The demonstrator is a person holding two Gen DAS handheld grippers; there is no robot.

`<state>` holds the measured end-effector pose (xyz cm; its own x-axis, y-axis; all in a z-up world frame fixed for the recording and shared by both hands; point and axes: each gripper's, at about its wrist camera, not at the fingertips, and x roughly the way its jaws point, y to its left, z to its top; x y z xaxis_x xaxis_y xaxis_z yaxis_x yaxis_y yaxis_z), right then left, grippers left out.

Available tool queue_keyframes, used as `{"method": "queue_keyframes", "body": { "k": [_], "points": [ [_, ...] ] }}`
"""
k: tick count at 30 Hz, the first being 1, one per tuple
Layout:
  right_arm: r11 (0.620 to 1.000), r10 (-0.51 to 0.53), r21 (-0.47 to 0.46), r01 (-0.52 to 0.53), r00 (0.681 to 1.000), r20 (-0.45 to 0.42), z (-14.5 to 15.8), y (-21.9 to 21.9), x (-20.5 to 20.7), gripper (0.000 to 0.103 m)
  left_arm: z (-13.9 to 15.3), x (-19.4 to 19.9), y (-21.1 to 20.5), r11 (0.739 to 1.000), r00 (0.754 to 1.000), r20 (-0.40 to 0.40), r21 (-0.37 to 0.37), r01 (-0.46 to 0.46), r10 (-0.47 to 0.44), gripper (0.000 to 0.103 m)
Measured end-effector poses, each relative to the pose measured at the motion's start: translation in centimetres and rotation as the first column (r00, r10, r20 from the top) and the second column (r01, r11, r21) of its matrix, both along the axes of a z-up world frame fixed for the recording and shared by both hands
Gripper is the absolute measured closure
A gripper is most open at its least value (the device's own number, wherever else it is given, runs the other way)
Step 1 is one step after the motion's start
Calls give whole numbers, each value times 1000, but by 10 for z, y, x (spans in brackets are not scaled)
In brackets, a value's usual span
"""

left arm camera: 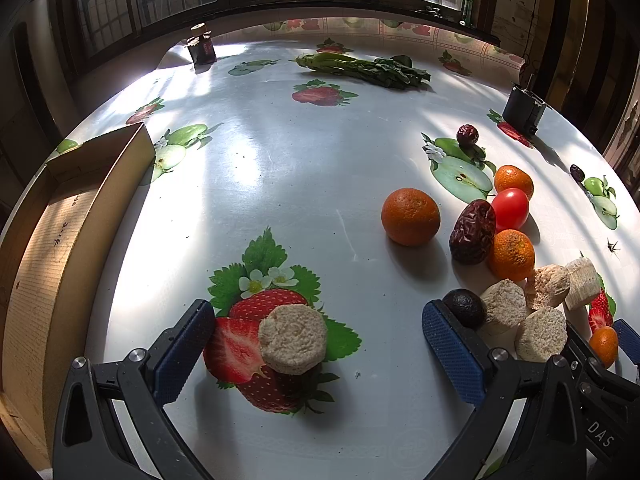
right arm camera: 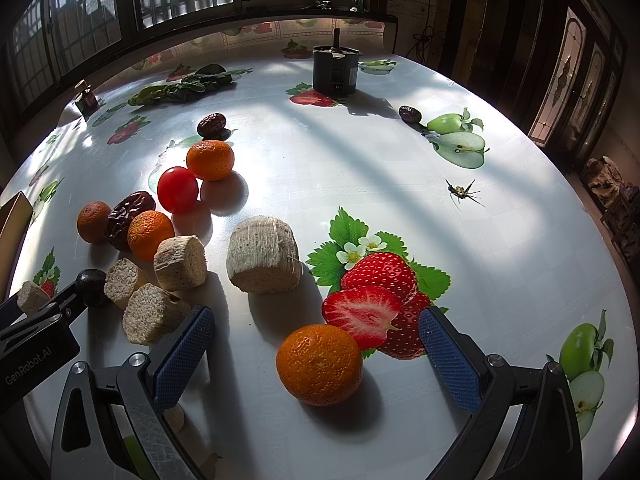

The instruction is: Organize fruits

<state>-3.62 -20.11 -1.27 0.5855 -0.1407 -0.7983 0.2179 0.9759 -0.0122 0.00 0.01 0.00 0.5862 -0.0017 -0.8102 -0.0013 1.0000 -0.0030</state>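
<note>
My left gripper (left arm camera: 318, 350) is open, low over the table, with a pale corn-cob piece (left arm camera: 293, 338) between its fingers. To its right lie an orange (left arm camera: 410, 216), a wrinkled red date (left arm camera: 473, 232), a red tomato (left arm camera: 510, 209), two more oranges (left arm camera: 511, 255) and several cob pieces (left arm camera: 505, 303). My right gripper (right arm camera: 316, 354) is open with an orange (right arm camera: 320, 364) between its fingers. A big cob piece (right arm camera: 263, 255) stands just ahead, and the tomato (right arm camera: 177, 189) and date (right arm camera: 129, 214) lie to the left.
A cardboard box (left arm camera: 60, 240) stands at the left table edge. Leafy greens (left arm camera: 364, 68), a dark bottle (left arm camera: 202, 46) and a black device (right arm camera: 335, 70) stand at the far side. Loose dates (right arm camera: 410, 113) and an insect (right arm camera: 462, 191) lie on the fruit-print tablecloth (right arm camera: 320, 152).
</note>
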Motion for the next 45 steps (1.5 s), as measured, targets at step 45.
{"method": "queue_keyframes", "body": {
  "k": [45],
  "points": [
    [999,-24,38,16,974,226,50,7,-66,2,101,-106,71,990,915,398,-141,-11,67,8]
  ]
}}
